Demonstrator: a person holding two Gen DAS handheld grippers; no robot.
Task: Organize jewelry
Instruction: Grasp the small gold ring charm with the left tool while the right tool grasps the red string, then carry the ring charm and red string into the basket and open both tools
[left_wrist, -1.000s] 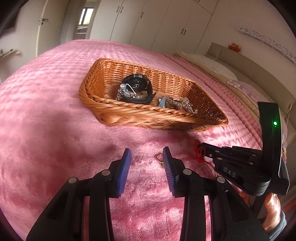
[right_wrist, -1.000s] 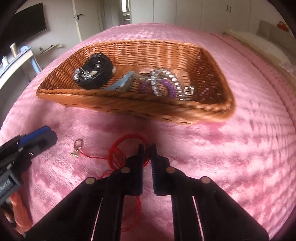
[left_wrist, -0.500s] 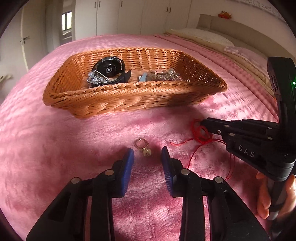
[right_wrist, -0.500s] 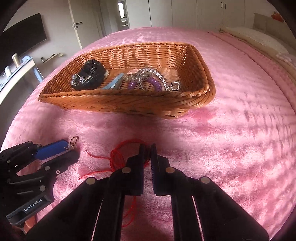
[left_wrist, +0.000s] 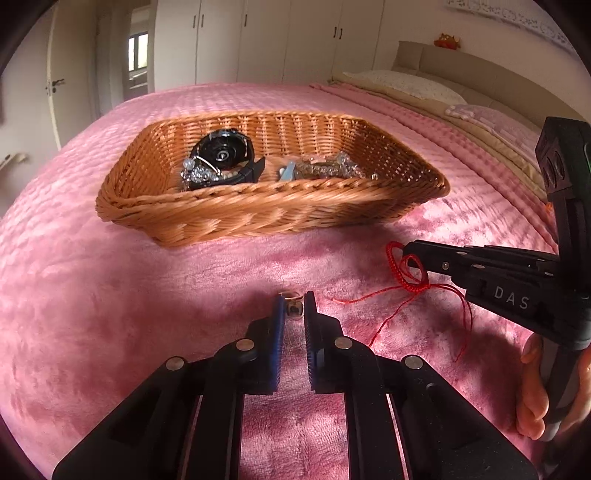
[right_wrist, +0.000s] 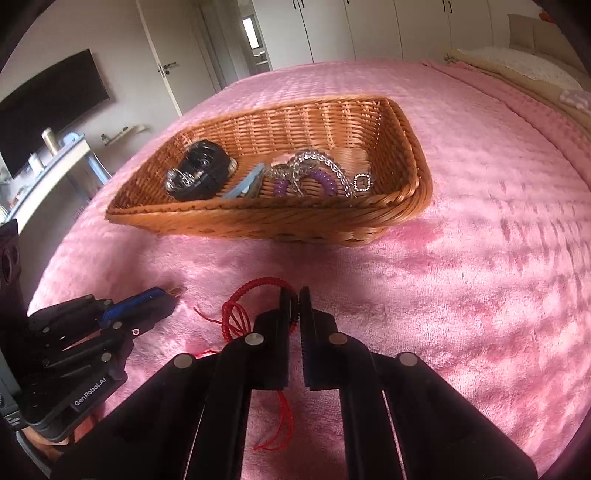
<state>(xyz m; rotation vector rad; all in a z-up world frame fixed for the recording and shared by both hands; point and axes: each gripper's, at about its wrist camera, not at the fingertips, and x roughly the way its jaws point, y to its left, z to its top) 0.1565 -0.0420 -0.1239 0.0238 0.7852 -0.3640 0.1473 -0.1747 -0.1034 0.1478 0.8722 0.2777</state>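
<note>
While pinched, the pendant (left_wrist: 294, 308) sits inside the left claw (left_wrist: 294, 314).

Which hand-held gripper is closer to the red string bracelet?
Right. The right hand-held gripper is pinched shut on the red string bracelet. The left hand-held gripper is off to its side, closed around a small gold ring on the pink blanket.
</note>
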